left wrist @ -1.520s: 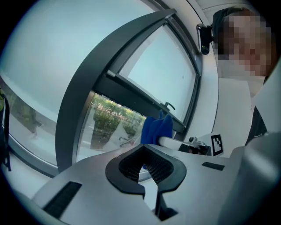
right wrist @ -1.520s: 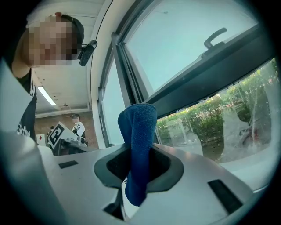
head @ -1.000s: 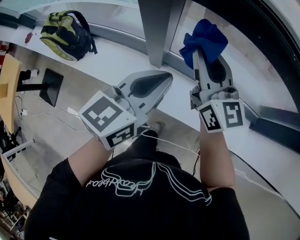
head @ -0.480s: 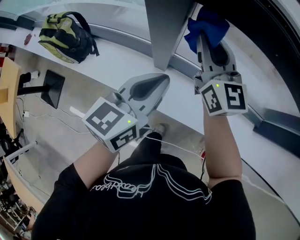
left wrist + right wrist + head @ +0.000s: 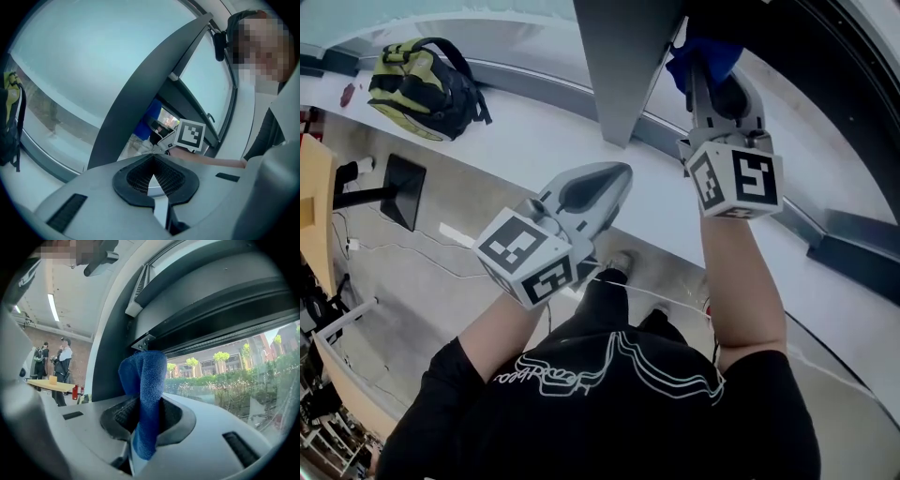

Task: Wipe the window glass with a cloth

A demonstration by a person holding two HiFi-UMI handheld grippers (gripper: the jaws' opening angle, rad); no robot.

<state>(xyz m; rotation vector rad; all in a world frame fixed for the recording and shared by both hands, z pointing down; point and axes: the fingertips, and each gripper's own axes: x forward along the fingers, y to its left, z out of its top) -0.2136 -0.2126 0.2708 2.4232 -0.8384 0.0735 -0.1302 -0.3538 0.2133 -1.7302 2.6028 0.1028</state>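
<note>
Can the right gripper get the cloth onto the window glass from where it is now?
Probably yes. The right gripper is shut on the blue cloth, raised close to the window glass beside the grey frame post, and nothing shows between them.

Your R gripper (image 5: 705,82) is up w/ the blue cloth (image 5: 712,52) at its tip, just beside the grey window post (image 5: 623,66). L gripper (image 5: 619,173) sits lower, over the white sill (image 5: 525,117); backpack (image 5: 417,84) lies on it, far left.

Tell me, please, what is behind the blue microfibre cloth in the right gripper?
The right gripper is shut on the blue microfibre cloth. Behind it runs the dark window frame, with the glass pane beside. The frame behind the cloth is covered.
</note>
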